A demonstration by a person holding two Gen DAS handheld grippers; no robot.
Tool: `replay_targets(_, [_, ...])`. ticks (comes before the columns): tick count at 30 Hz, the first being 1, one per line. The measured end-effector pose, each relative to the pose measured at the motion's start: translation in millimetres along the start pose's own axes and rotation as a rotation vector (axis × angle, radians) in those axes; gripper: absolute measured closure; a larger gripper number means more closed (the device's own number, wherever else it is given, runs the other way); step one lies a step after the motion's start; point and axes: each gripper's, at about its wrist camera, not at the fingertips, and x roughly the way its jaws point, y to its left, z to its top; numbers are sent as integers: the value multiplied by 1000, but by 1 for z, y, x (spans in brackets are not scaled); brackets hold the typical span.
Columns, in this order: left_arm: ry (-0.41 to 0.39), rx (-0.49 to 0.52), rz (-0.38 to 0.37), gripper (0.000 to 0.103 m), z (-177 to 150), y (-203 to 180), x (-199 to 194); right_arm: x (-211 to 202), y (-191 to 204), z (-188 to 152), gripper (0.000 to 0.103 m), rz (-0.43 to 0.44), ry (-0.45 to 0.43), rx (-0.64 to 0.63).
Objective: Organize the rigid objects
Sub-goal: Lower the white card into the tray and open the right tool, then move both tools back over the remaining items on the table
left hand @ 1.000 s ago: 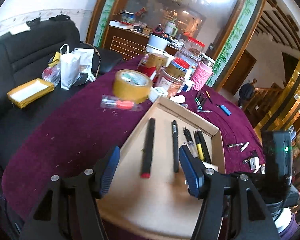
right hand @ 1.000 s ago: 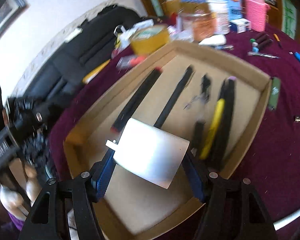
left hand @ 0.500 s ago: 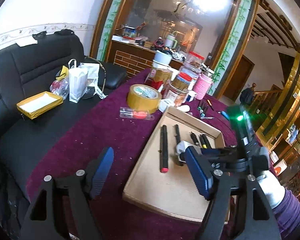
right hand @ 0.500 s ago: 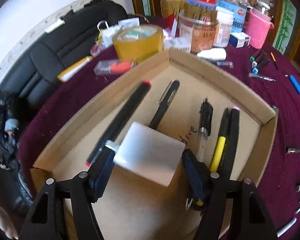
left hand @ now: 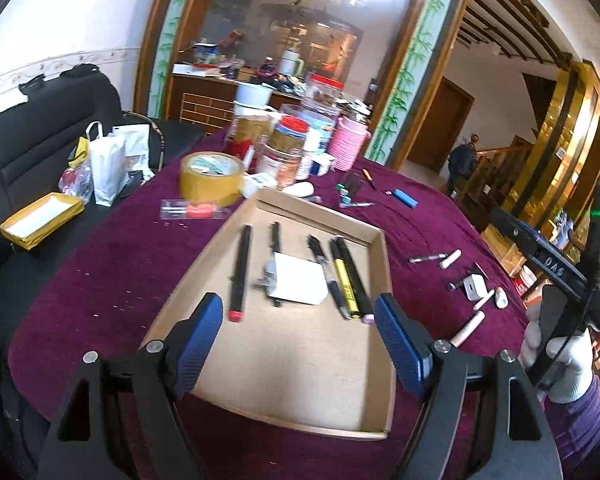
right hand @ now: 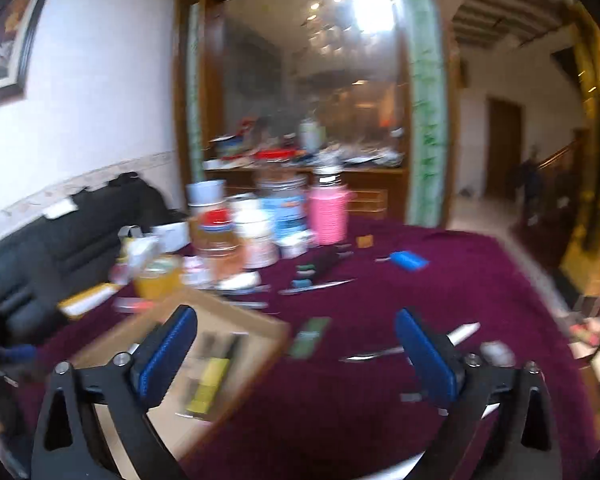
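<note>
Charger point(left hand: 298, 282) lying in tray point(left hand: 382, 276) mid-bench, on top of the pens point(left hand: 342, 276) | looks light, stiff, slick plastic, so grab its flat sides | left tool point(left hand: 298, 344) opening, nothing in it | right tool point(right hand: 296, 354) opening too, empty over the bench

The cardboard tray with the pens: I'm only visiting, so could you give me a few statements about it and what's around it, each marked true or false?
1. A white charger block lies inside the cardboard tray. True.
2. The right tool grips the charger block. False: nothing is between its fingers, which are opening.
3. The yellow tape roll sits inside the tray. False: it rests on the purple tablecloth outside it.
4. A blue lighter lies on the cloth beyond the tray. True.
5. The left tool holds nothing. True.
</note>
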Motion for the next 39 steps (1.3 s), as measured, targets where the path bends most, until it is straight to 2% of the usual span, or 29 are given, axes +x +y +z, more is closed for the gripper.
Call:
replay_targets(3, [17,22,-8,24,-2,-20,1,1,-43,-8,2,-95,52,18])
replay_targets(8, [72,76,-25,23,-12,-56,9,7,-135,-24,2,-231,88,176])
replay_targets(14, [168,186,-68,23,-29,-117,37,22,-212,-57,2,-233,139,342])
replay_targets(19, [252,353,-114,23,-53,-188,78,29,-238,-82,2,-180,183,452])
replay_targets(21, [274,414,-130,23,-61,-214,97,25,-244,-83,2,-164,151,477])
replay_targets(25, [327,451,-140,23,-72,-246,138,25,-250,-88,2,-134,161,511])
replay_targets(28, [364,472,-104,23,-75,-263,168,26,-250,-89,2,-120,169,516])
replay_targets(34, [340,619,-49,23,-84,-288,200,28,-248,-88,2,-93,176,512])
replay_targets(35, [342,655,-45,31,-88,-292,204,28,-247,-88,2,-92,176,509])
replay_targets(37, [339,670,-79,58,-92,-297,203,28,-246,-88,2,-90,178,503])
replay_targets(38, [338,670,-82,75,-92,-298,201,28,-246,-88,2,-92,179,501])
replay_targets(39, [329,678,-64,84,-93,-300,199,28,-246,-88,2,-95,180,500])
